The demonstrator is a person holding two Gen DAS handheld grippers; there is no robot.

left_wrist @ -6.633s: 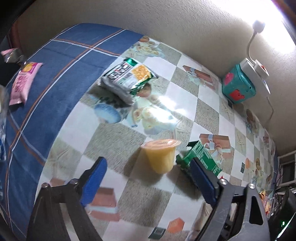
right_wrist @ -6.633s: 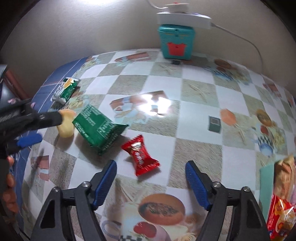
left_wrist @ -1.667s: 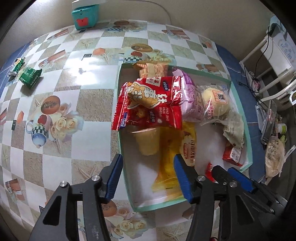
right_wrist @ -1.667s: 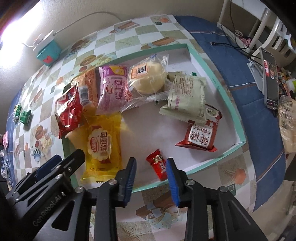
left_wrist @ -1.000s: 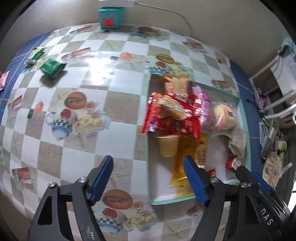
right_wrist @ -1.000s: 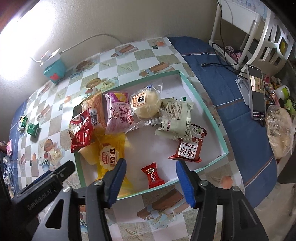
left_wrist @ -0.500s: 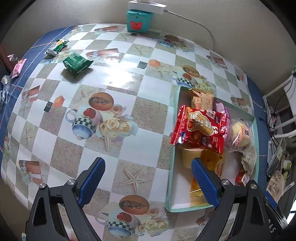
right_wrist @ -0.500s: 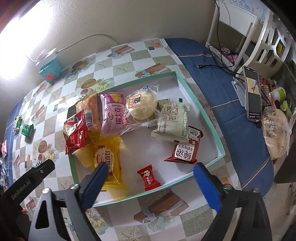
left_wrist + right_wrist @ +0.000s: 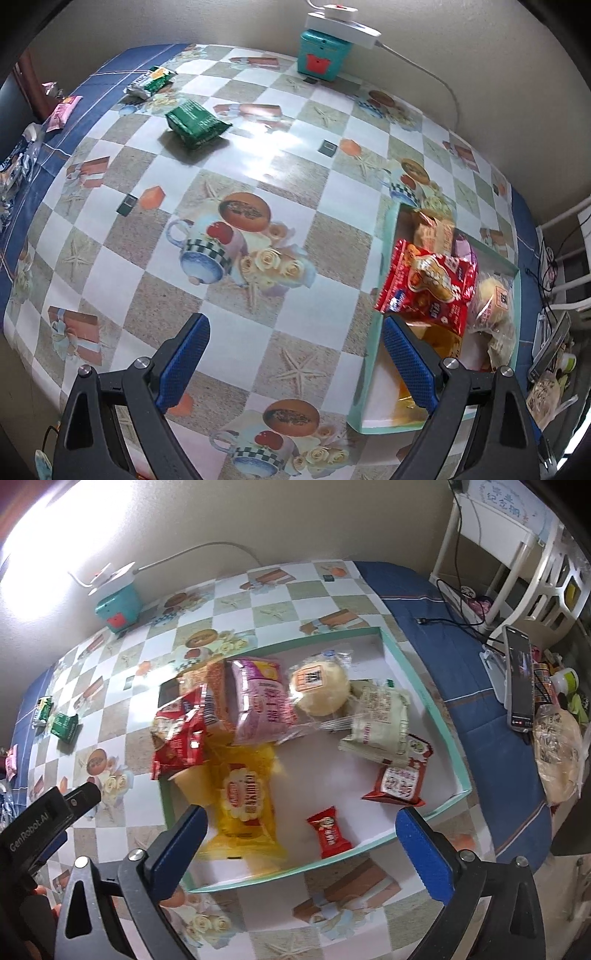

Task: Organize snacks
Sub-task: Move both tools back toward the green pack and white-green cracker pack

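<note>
A teal-rimmed white tray [image 9: 424, 686] holds several snacks: a small red candy [image 9: 328, 836], a yellow bread pack [image 9: 245, 797], a jelly cup [image 9: 194, 782], a red bag [image 9: 181, 738], a pink pack [image 9: 258, 698] and a round bun [image 9: 319, 685]. My right gripper [image 9: 301, 814] hangs above the tray's near edge. Its jaws are opening and nothing is between them. My left gripper [image 9: 295, 323] stands open and empty over the table, left of the tray [image 9: 369, 369]. A green pack [image 9: 195, 123], a green-silver pack [image 9: 149, 81] and a pink pack [image 9: 62, 110] lie far off.
A teal box [image 9: 323, 55] with a white power strip on top stands against the wall. Right of the tray, on the blue cloth, a phone [image 9: 519, 679] leans on a stand beside a bagged loaf [image 9: 557, 753] and a white rack.
Both grippers' jaws have spread wider. The left view has swung left, from over the tray to the patterned table. The red candy and jelly cup stay in the tray.
</note>
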